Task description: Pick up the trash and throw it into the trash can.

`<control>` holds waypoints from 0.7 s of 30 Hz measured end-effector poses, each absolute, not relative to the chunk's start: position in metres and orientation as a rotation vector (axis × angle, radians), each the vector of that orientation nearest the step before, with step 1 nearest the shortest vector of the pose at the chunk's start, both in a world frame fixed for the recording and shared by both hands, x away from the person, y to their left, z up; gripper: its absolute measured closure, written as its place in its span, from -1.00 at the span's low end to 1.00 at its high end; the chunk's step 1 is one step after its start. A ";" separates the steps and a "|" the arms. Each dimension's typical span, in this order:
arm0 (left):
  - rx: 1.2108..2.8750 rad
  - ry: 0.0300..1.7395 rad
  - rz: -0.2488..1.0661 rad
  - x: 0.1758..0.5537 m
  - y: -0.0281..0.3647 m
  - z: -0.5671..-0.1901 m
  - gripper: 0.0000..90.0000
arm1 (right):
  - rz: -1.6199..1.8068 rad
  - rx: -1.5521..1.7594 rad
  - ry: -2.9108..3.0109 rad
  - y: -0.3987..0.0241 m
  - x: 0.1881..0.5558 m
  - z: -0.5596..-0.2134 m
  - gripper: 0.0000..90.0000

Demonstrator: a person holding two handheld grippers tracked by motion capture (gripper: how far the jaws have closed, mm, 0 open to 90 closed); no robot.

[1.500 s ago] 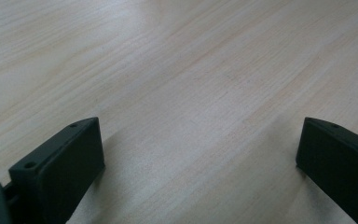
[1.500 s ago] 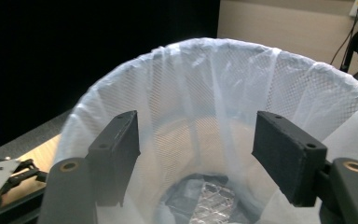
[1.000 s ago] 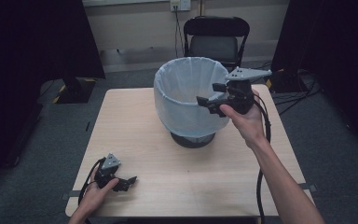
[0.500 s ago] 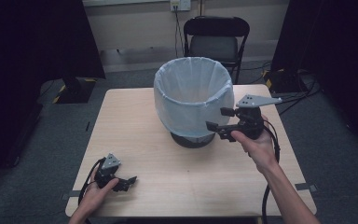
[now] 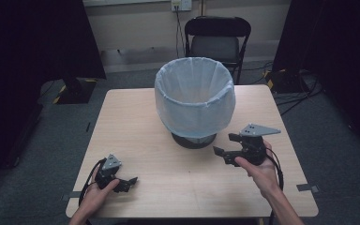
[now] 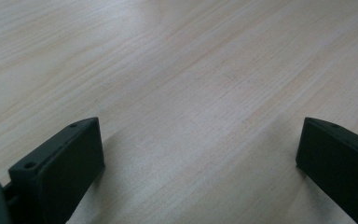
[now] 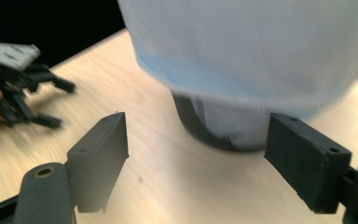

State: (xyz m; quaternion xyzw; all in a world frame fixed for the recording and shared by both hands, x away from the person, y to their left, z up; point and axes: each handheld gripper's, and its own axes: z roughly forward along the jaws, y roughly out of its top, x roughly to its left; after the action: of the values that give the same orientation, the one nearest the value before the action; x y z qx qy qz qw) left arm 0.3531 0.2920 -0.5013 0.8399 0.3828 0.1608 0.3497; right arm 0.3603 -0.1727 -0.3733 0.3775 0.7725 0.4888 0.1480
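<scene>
Bin [image 5: 194, 101], white-lined, stands at desk [image 5: 136, 122] centre. Right claw [image 5: 226, 148], jaws wide and empty, sits at its 4 o'clock; left claw [image 5: 127, 183], equally wide, rests at 7 o'clock.

Table [image 5: 136, 126] pale matt wood grain; bin liner [image 5: 194, 101] thin translucent plastic; jaws matt black

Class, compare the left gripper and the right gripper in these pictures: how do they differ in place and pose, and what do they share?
The left gripper sits low on the table at its near left corner; the right gripper is held higher, at the right, beside the bin. The left points across bare wood; the right points at the bin's dark base. Both are open, hand-held and holding nothing.
</scene>
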 end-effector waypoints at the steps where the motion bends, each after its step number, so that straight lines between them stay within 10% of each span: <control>1: 2.176 0.991 0.416 0.353 0.292 -0.501 -1.00 | 1.395 1.101 2.218 -0.174 0.360 -0.378 -0.54; 21: 2.177 0.992 0.416 0.353 0.292 -0.501 -1.00 | 1.161 1.298 2.267 -0.214 0.349 -0.463 -0.66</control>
State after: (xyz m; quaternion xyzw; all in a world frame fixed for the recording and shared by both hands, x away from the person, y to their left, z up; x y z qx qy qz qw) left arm 0.3530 0.2921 -0.5012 0.8401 0.3829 0.1604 0.3491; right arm 0.3494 -0.2136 -0.4634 0.4496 0.7851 0.4021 0.1410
